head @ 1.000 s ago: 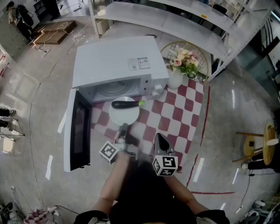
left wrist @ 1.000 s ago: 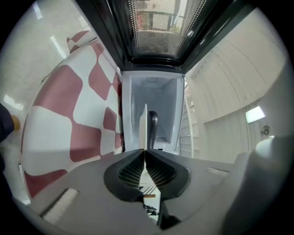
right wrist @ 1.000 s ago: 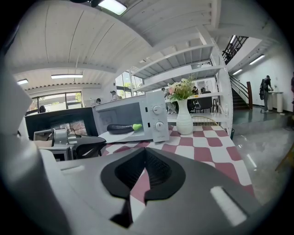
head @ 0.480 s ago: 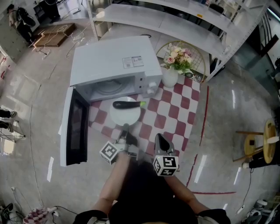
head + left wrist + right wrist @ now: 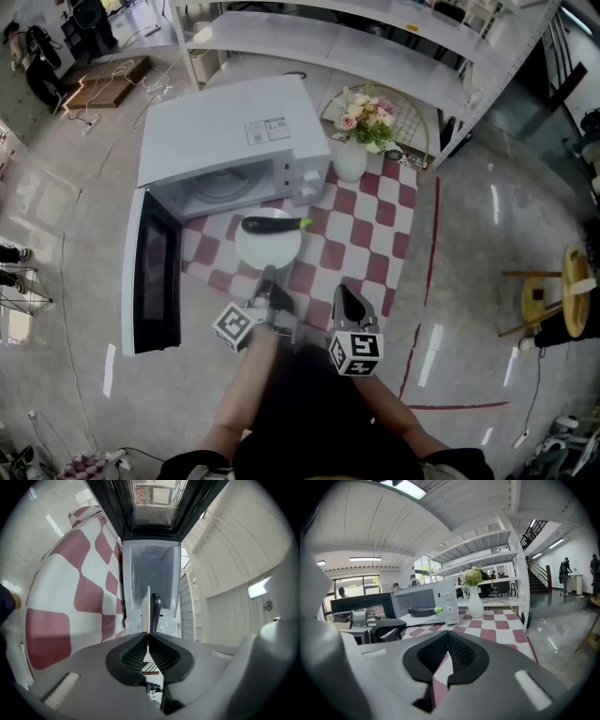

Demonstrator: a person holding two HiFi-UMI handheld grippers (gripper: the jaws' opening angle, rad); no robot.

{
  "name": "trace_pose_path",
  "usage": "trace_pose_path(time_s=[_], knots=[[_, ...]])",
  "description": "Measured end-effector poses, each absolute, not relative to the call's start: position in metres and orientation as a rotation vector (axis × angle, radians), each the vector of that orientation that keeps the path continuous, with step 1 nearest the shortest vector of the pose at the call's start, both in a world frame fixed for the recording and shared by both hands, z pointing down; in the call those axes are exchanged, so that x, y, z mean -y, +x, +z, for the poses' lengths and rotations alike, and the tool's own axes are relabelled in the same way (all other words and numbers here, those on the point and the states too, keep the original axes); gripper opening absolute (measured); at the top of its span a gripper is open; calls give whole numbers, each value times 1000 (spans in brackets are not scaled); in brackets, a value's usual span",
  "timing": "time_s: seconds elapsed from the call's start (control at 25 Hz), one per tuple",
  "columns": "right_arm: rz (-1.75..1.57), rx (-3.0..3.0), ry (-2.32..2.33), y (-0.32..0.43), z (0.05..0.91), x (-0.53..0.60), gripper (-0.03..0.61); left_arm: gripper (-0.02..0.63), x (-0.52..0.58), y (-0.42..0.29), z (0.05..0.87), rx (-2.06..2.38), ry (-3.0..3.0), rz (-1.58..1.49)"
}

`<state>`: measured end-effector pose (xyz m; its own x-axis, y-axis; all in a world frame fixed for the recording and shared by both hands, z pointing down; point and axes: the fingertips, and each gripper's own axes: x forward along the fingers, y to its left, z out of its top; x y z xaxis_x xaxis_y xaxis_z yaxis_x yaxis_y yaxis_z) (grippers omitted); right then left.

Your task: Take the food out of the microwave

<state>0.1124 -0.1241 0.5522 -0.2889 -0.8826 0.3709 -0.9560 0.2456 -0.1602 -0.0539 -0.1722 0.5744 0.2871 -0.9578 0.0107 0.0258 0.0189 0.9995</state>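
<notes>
A white plate [image 5: 268,251] bearing 1 dark eggplant [image 5: 272,224] with a green stem is held out in front of the white microwave [image 5: 225,131], over the red-and-white checked cloth [image 5: 361,230]. The plate's near rim is pinched between the jaws of the left gripper [image 5: 266,279], and in the left gripper view the plate is seen edge-on between the closed pads. The eggplant is laid across the plate's far half, just outside the oven's open cavity. The microwave door [image 5: 150,272] is swung wide open to the left in the head view. The right gripper [image 5: 343,296] is held beside the left one, over the cloth's near edge. Its jaws are pressed together with nothing between them. A white vase [image 5: 350,161] of flowers [image 5: 361,105] is seen on the cloth just right of the microwave.
</notes>
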Motion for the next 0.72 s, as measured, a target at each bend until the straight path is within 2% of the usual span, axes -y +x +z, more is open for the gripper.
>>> trace_pose_path(time_s=[0.72], knots=[[540, 2218, 1873, 165, 553, 91, 2, 21, 156, 5, 570, 873, 1338, -926]])
